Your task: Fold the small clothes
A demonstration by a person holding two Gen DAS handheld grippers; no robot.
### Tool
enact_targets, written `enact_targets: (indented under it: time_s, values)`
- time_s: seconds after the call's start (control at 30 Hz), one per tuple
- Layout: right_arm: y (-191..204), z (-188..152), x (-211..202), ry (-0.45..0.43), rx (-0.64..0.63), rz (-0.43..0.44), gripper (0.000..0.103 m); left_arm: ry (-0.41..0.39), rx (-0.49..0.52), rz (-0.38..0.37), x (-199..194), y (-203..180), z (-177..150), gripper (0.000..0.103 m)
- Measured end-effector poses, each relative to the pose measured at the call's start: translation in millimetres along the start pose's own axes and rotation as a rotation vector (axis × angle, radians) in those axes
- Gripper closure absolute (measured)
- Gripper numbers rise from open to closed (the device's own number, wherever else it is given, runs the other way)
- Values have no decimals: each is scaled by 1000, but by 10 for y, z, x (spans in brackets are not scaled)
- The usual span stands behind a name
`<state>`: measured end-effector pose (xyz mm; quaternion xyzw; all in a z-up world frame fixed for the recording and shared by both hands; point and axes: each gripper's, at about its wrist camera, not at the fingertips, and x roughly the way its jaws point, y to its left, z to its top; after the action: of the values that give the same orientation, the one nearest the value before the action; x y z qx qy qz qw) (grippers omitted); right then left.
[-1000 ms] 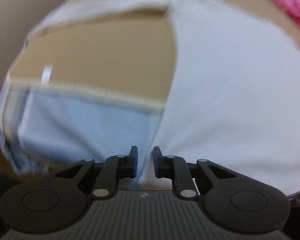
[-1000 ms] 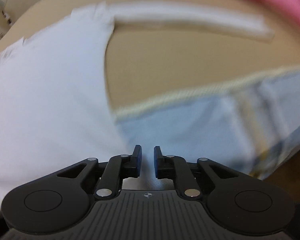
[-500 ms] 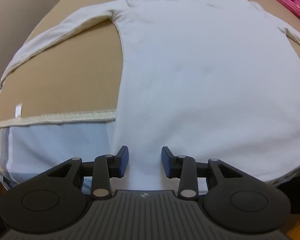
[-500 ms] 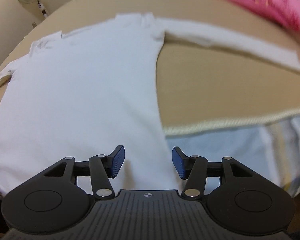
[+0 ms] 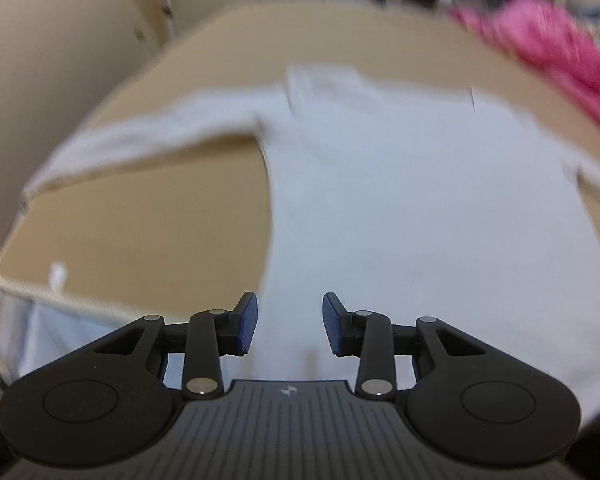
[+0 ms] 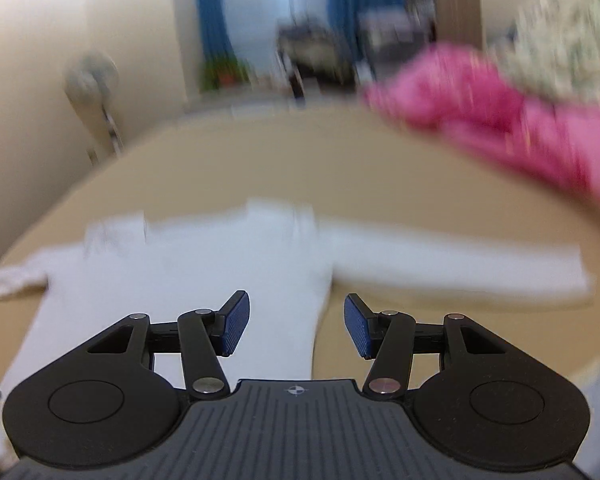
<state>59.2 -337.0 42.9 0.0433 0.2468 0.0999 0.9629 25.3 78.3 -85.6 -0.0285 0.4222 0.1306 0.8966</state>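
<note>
Left wrist view: white long-sleeve shirt [image 5: 400, 200] is lying flat on the tan bed cover [image 5: 160, 232], body spread out, one sleeve [image 5: 140, 140] stretching off to the left. Left gripper [image 5: 289, 324] is hanging above the shirt's near hem, released, blue pads apart, nothing between them. Light blue striped sheet [image 5: 40, 332] is showing below the cover's corded edge at lower left. Pink cloth [image 5: 552, 52] is sitting at the far right, well apart from the shirt.

Right wrist view: same shirt [image 6: 188, 280] is lying below, its other sleeve [image 6: 460, 268] running out to the right. Right gripper [image 6: 296, 326] is opening, jaws wide, nothing between them, clear of the fabric. Pink cloth [image 6: 500, 120] is bunching up at the far right; a standing fan [image 6: 92, 80] is blurring at the left wall.
</note>
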Motion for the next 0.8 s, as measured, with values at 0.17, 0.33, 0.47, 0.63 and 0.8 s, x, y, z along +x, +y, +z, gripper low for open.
enact_targets:
  time_s: [0.17, 0.33, 0.47, 0.63, 0.8]
  values:
    - [-18, 75, 181, -101, -167, -28, 31, -105, -94, -11, -40, 348, 662, 63]
    - [-35, 64, 487, -39, -64, -29, 43, -148, -134, 114, 274, 728, 1415, 63]
    - [-4, 34, 706, 37, -61, -54, 43, -131, -173, 158, 587, 995, 1792, 63]
    - [-19, 34, 923, 67, -52, -92, 42, -125, -216, 182, 861, 1245, 1992, 63]
    - [-95, 32, 1032, 92, 12, -139, 42, -86, -293, 195, 1157, 1516, 1851, 63]
